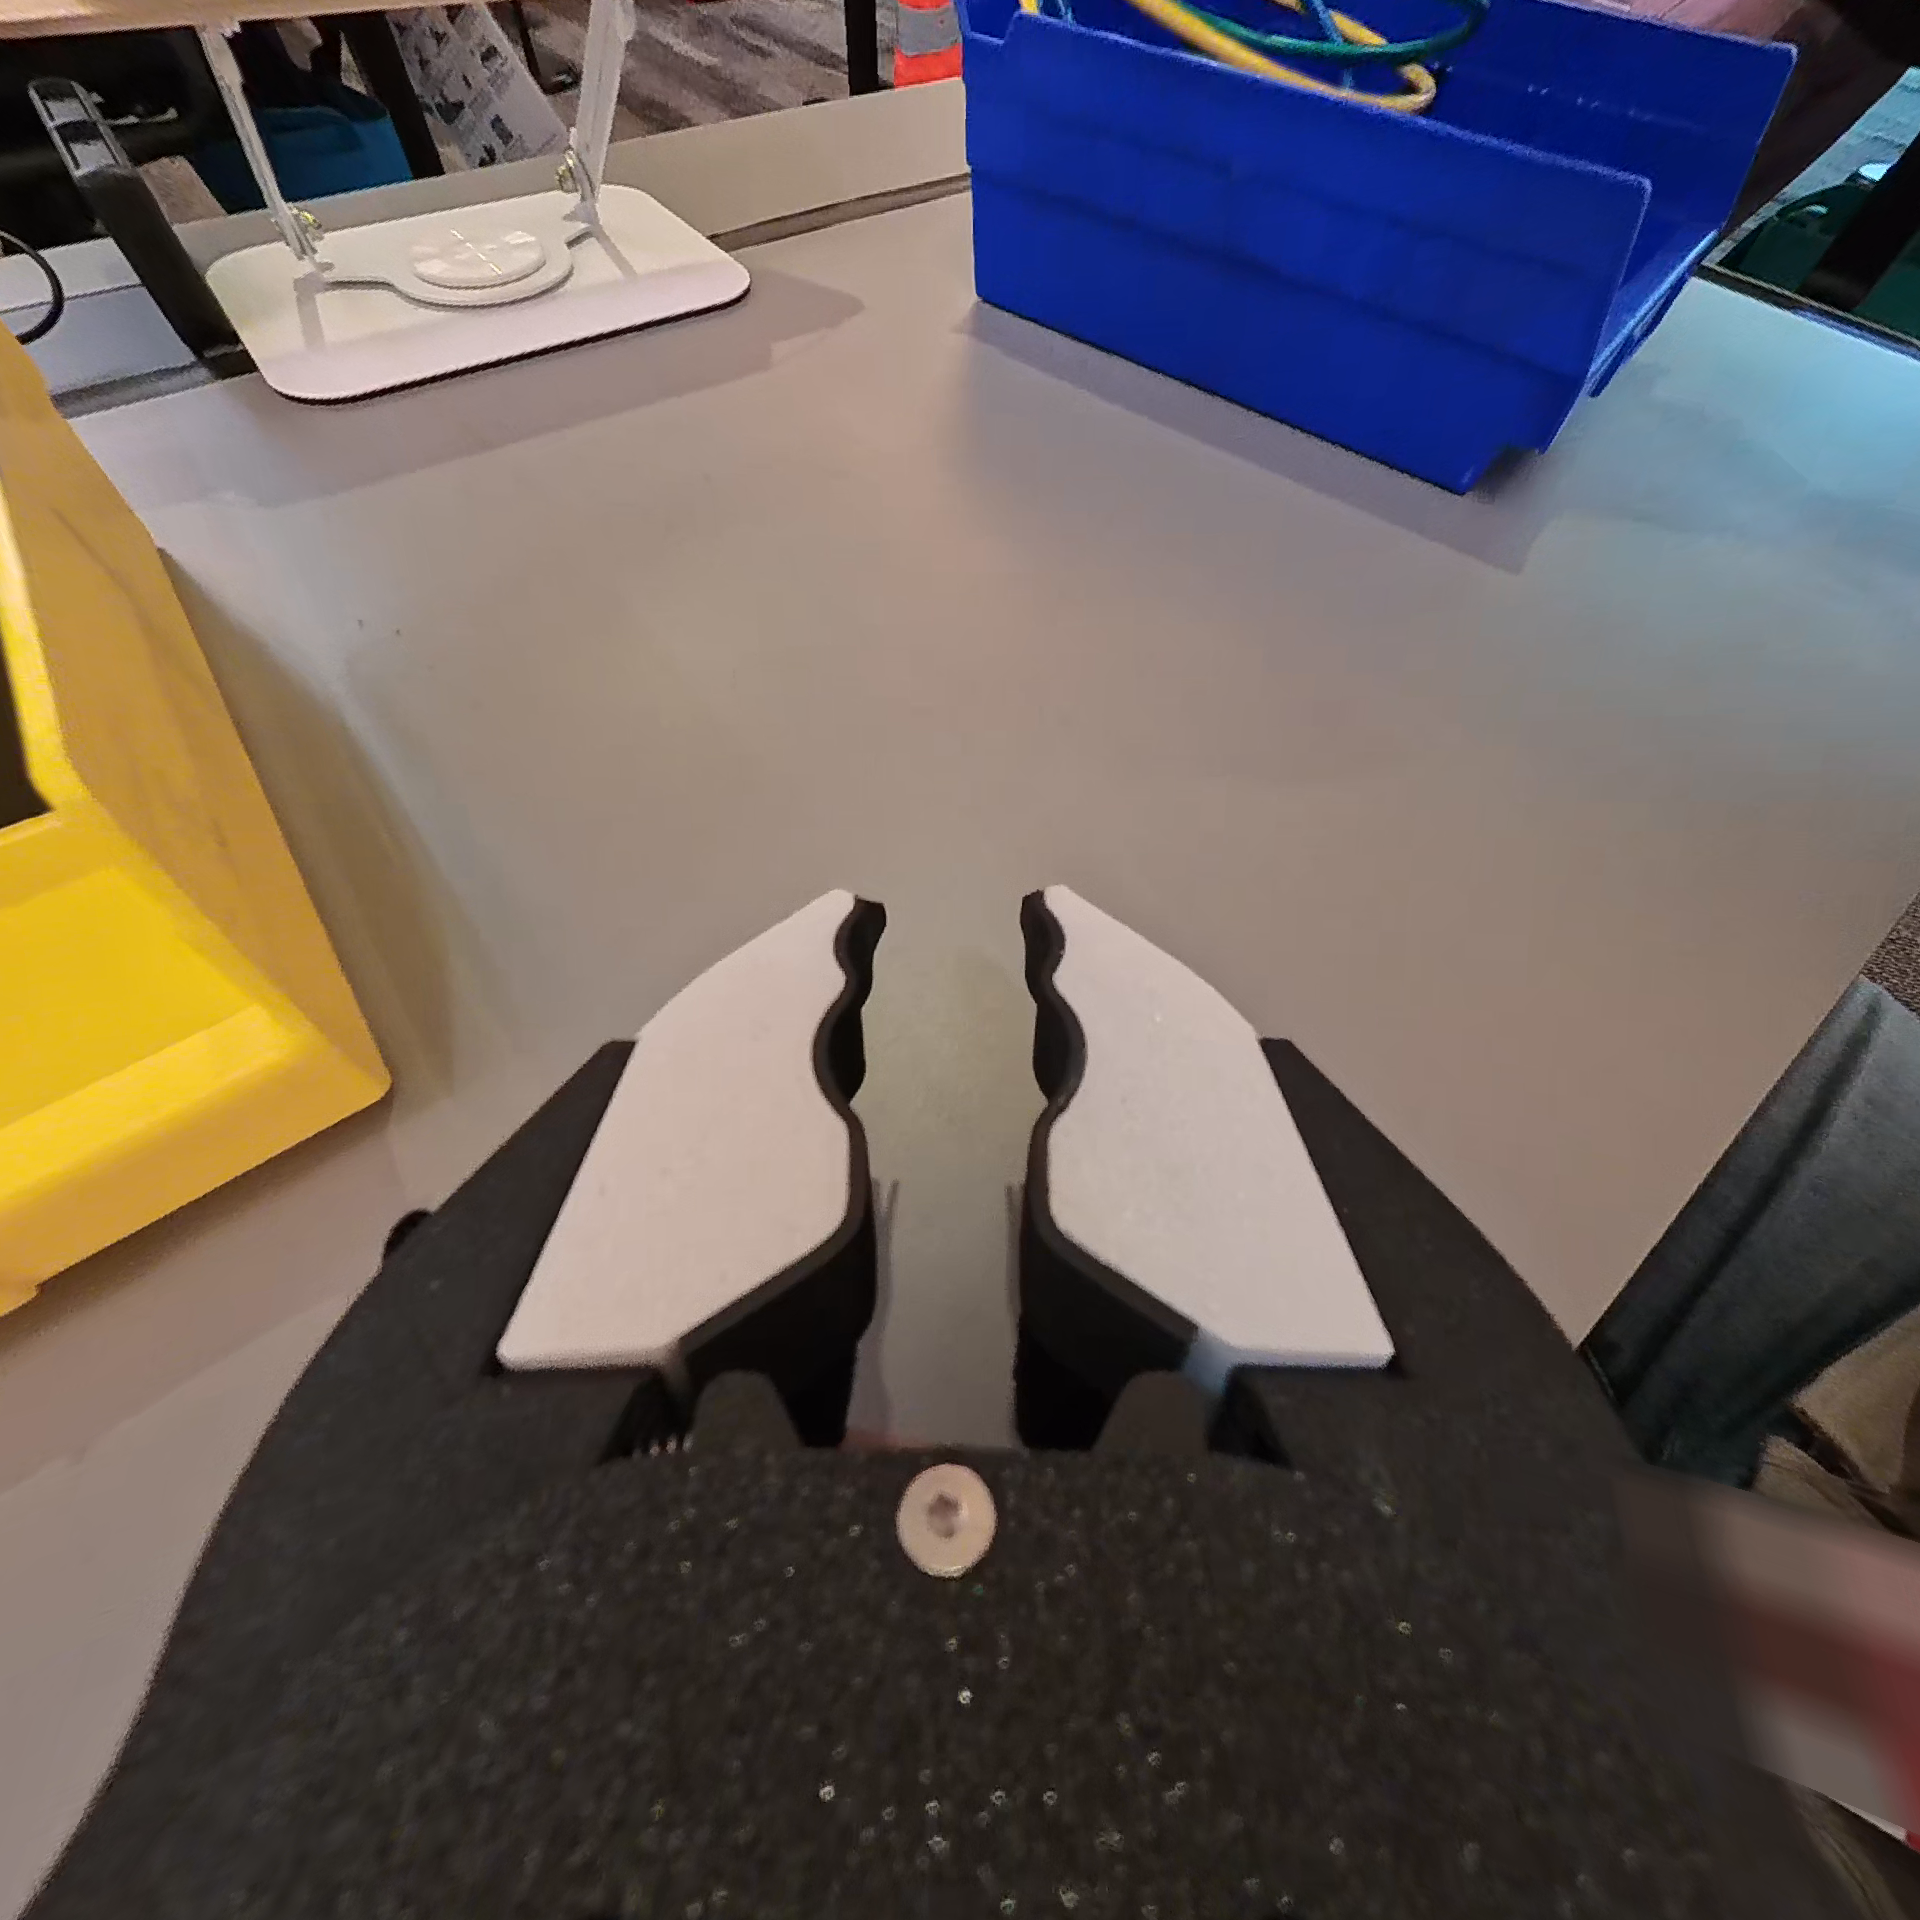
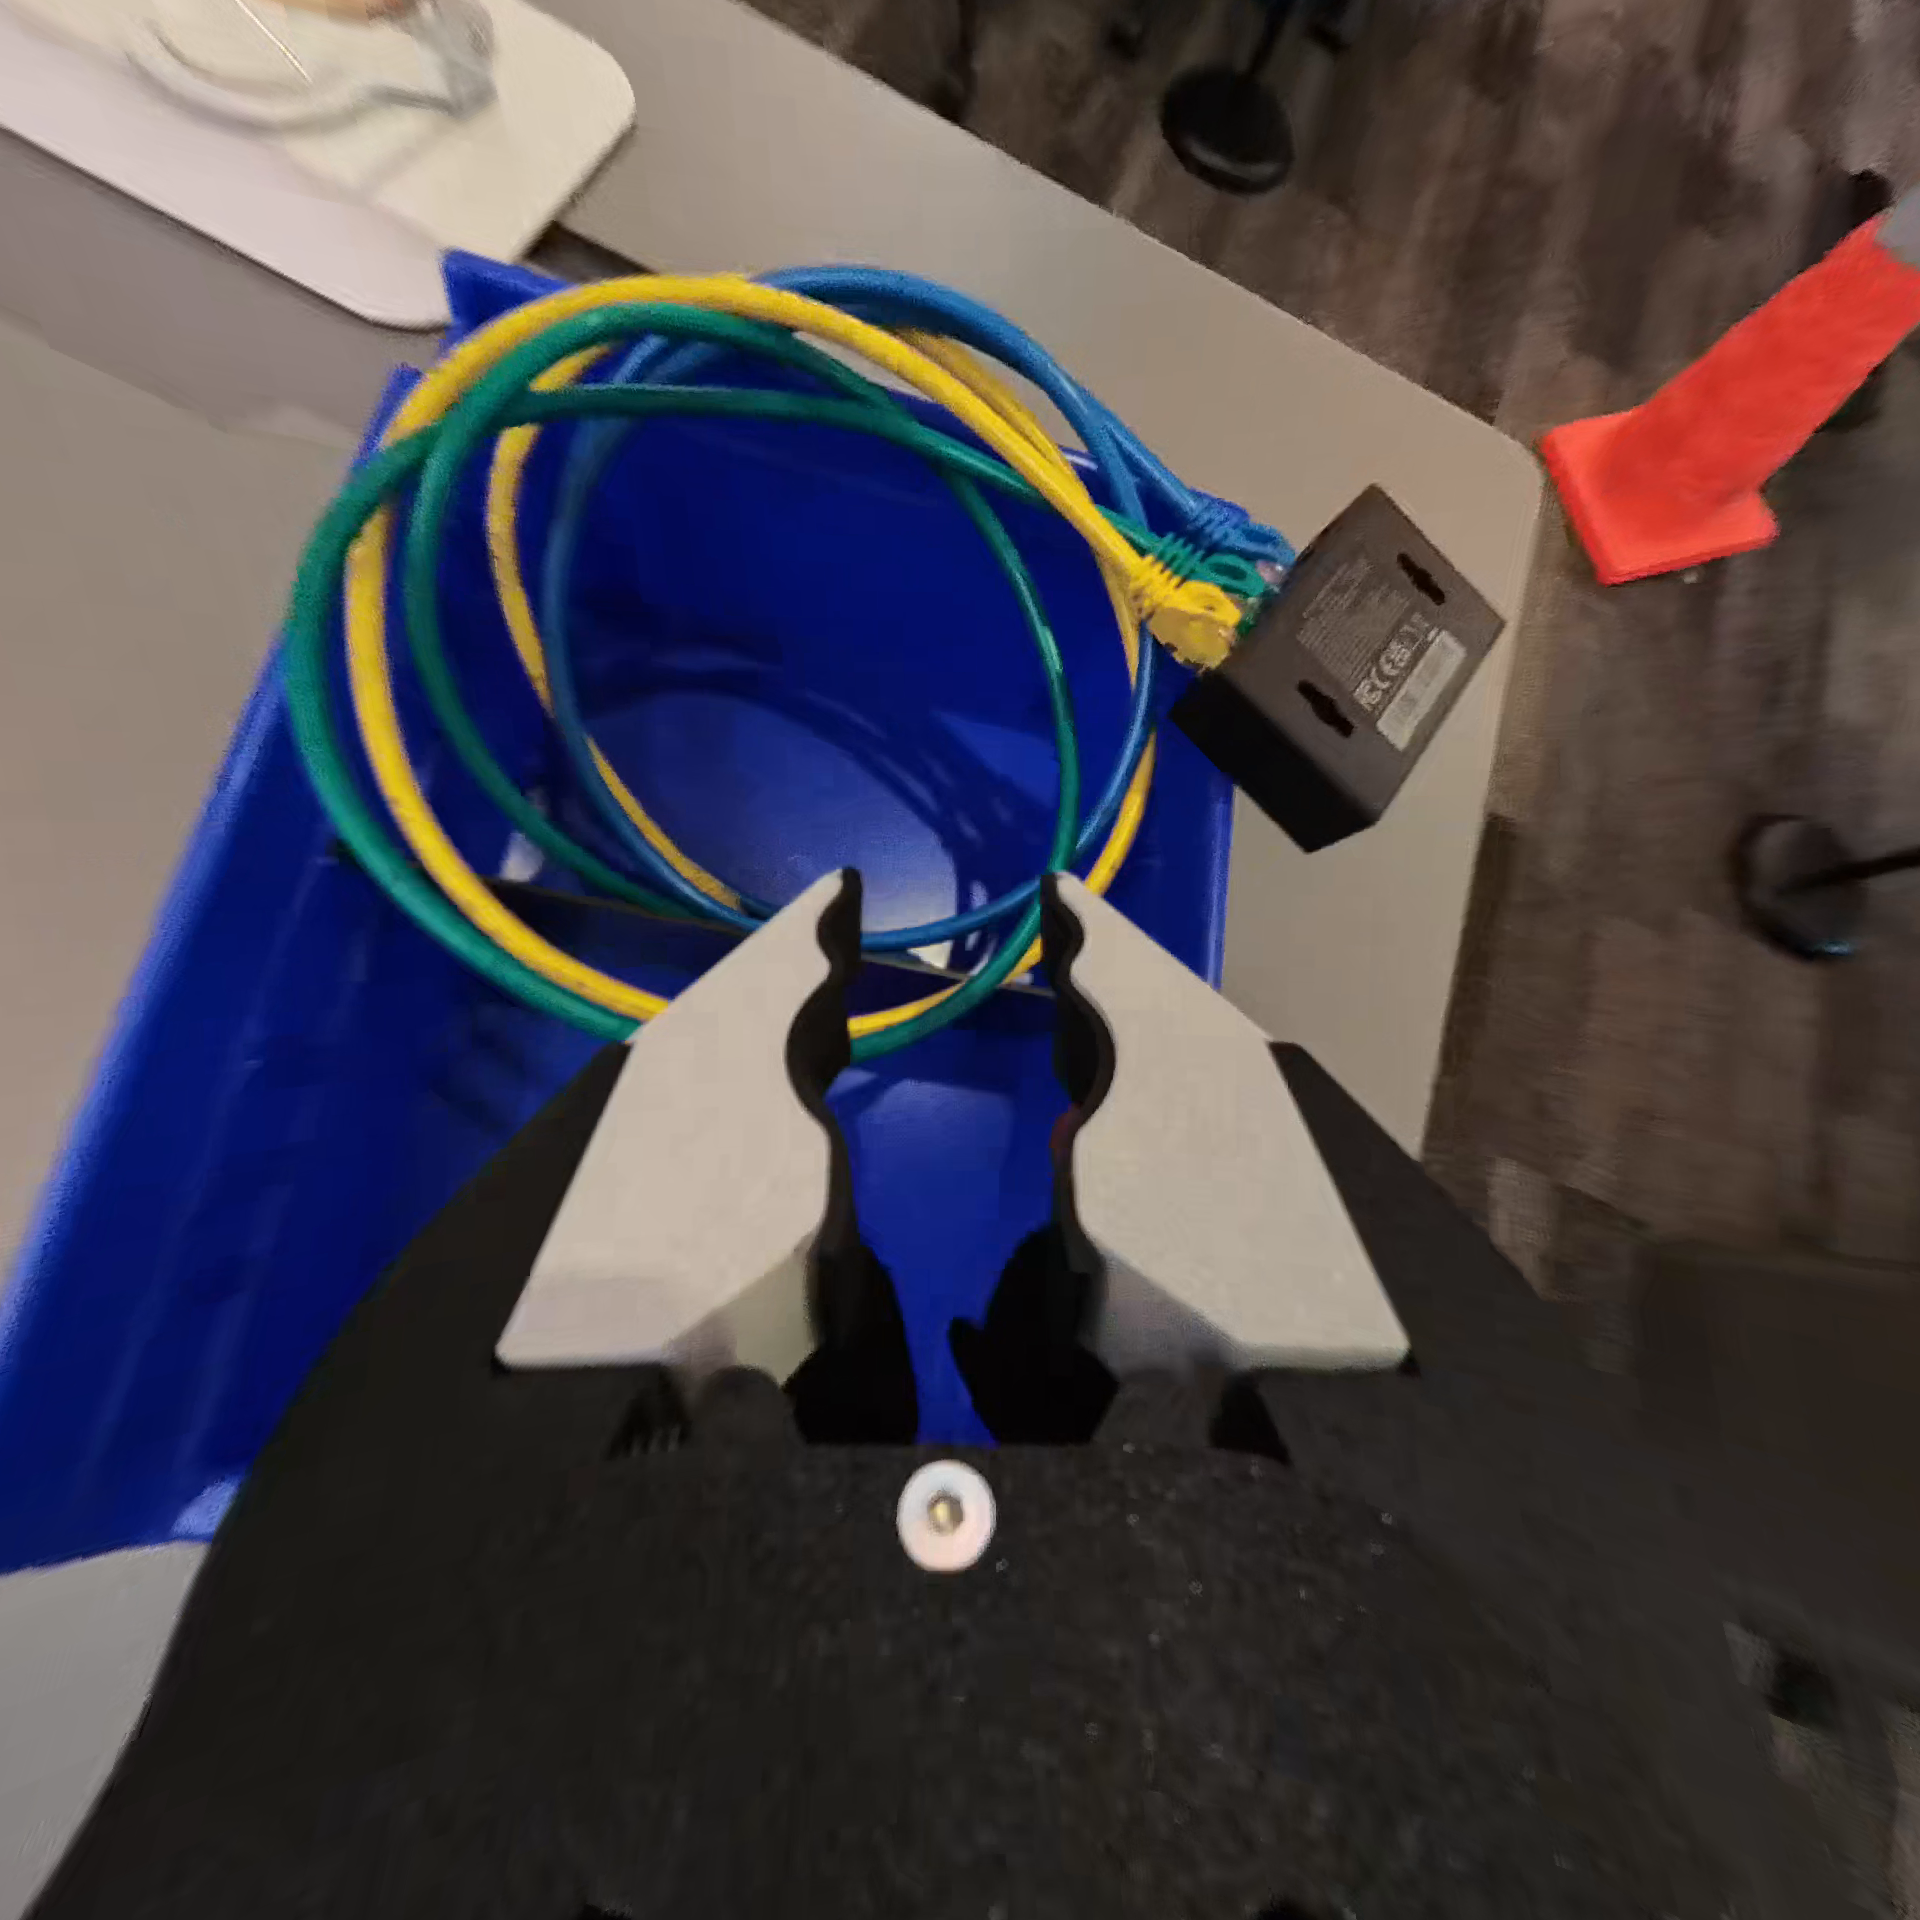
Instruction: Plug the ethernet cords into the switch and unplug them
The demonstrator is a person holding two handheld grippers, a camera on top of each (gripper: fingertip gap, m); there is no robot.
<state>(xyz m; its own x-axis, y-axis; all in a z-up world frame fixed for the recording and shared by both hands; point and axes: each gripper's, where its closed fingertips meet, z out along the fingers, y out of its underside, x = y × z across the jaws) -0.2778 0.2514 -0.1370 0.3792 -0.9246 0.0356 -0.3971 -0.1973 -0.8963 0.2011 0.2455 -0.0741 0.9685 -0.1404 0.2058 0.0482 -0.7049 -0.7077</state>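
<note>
Presently, the left gripper [image 1: 953, 909] hovers low over a bare stretch of the grey table [image 1: 1039, 644], its jaws apart with a narrow gap and nothing between them. Open tabletop extends ahead of it up to the blue bin [image 1: 1351, 270] at far right and a white stand base [image 1: 488, 281] at far left. A yellow bin [image 1: 135, 935] sits close on its left side. The near table edge runs along the lower right, beyond it a dark fabric item.

The right gripper [image 2: 948, 888] is above the blue bin [image 2: 312, 1039], looking down into it, jaws apart and holding nothing. The yellow cord [image 2: 436, 790], green cord [image 2: 343, 748] and blue cord [image 2: 977, 322] lie coiled together, resting across the bin's rim and interior; loops of all three pass just beyond the fingertips. All three cord ends run to one face of the black switch [image 2: 1340, 665], which lies on the table just outside the bin's far right corner, label side up. The yellow plug [image 2: 1190, 613] touches that face; whether the plugs are fully seated cannot be told because of blur.

The switch lies near the table's right edge and rounded corner. Beyond the edge are dark flooring, an orange cone [image 2: 1725, 416] lying tilted, and black caster-like bases. The white stand base [image 2: 343, 156] occupies the table beyond the bin's far left corner.
</note>
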